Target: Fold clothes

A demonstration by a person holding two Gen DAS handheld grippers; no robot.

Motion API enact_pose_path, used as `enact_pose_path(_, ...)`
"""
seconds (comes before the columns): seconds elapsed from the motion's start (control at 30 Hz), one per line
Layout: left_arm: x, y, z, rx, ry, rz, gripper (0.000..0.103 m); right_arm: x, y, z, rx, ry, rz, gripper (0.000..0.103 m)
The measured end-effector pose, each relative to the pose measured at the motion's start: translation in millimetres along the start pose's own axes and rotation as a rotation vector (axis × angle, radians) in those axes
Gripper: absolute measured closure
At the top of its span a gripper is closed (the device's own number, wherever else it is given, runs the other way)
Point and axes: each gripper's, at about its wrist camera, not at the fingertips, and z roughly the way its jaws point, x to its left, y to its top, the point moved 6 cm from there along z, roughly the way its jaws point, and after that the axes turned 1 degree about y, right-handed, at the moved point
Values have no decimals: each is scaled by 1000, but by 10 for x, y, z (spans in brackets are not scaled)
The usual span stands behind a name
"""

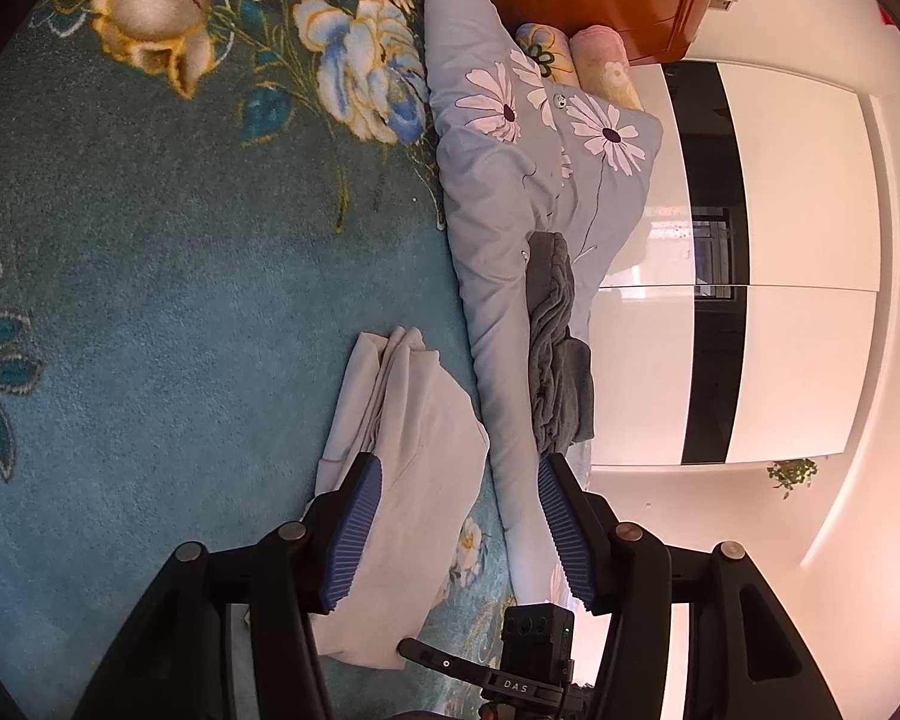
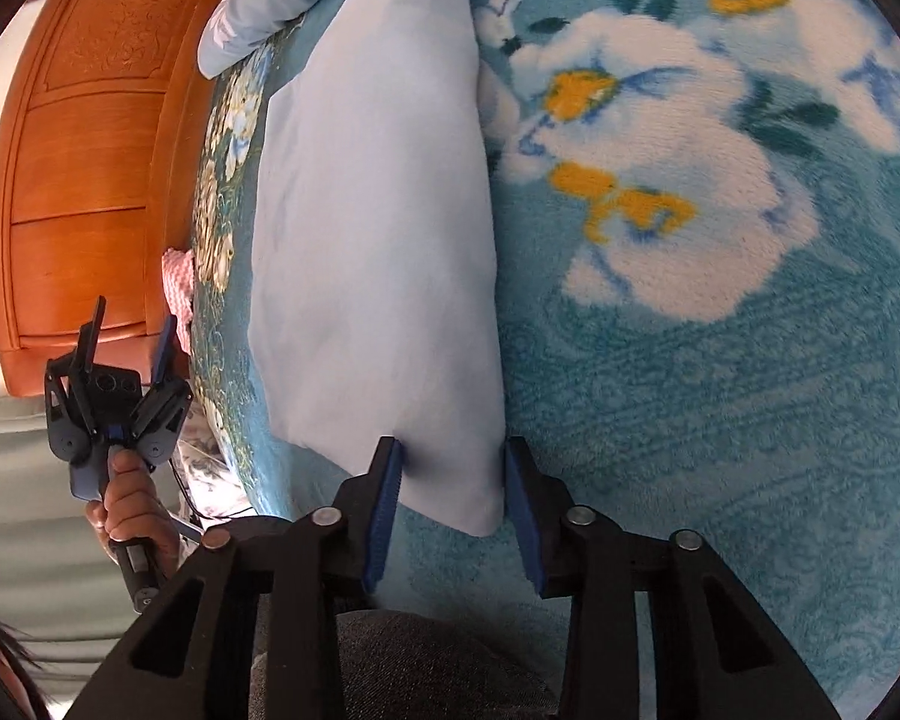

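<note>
Pale folded garment [image 2: 378, 240] lies flat on teal floral blanket [image 2: 720, 420].

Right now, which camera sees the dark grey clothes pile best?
The left wrist view. There the dark grey clothes pile lies in plain sight, rumpled, on the pale blue quilt with daisies. The right wrist view looks at the folded light garment instead; grey cloth at its bottom edge cannot be identified.

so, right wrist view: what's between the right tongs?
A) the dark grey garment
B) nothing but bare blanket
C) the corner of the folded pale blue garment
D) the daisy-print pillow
C: the near corner of the folded pale blue garment lies between the blue pads of the right tongs, on the floral blanket.
</note>
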Motion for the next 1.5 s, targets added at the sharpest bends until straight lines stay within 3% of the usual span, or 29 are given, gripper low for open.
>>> enact_pose_path(0.07, -4, -19, 30, 6, 12, 5, 45, 49, 19, 5, -1, -56, -48, 88)
enact_pose_path(0.13, -9, -37, 54, 12, 21, 10, 45, 145, -6, -30, -17, -123, -124, 94)
enact_pose_path(0.2, -14, -53, 75, 17, 31, 15, 45, 252, -26, -74, -27, -173, -187, 95)
enact_pose_path(0.37, -25, -109, 155, 42, 58, 31, 45, 213, 19, -341, -25, -194, -218, 95)
enact_pose_path(0.57, -37, -177, 324, 83, 95, 54, 44, -147, 431, -1026, -60, -368, -251, 95)
enact_pose_path(0.67, -39, -229, 479, 116, 124, 74, 44, -327, 681, -1286, -82, -505, -270, 95)
enact_pose_path(0.77, -41, -305, 688, 158, 163, 102, 44, -480, 832, -1406, -98, -504, -241, 95)
enact_pose_path(0.93, -25, -445, 1045, 217, 237, 153, 44, -478, 770, -1389, -97, -466, -269, 94)
enact_pose_path(1.07, -19, -545, 1277, 258, 251, 171, 45, -605, 700, -1617, -238, -441, -154, 91)
enact_pose_path(1.17, -26, -593, 1447, 281, 229, 170, 46, -701, 451, -1671, -337, -280, -19, 90)
enact_pose_path(1.27, -18, -640, 1596, 298, 230, 178, 46, -796, 106, -1446, -327, -101, 102, 86)
enact_pose_path(1.33, -16, -664, 1626, 300, 247, 199, 47, -826, -75, -1275, -320, -44, 151, 80)
enact_pose_path(1.5, 12, -679, 1605, 294, 272, 221, 56, -731, -197, -951, -316, 67, 222, 79)
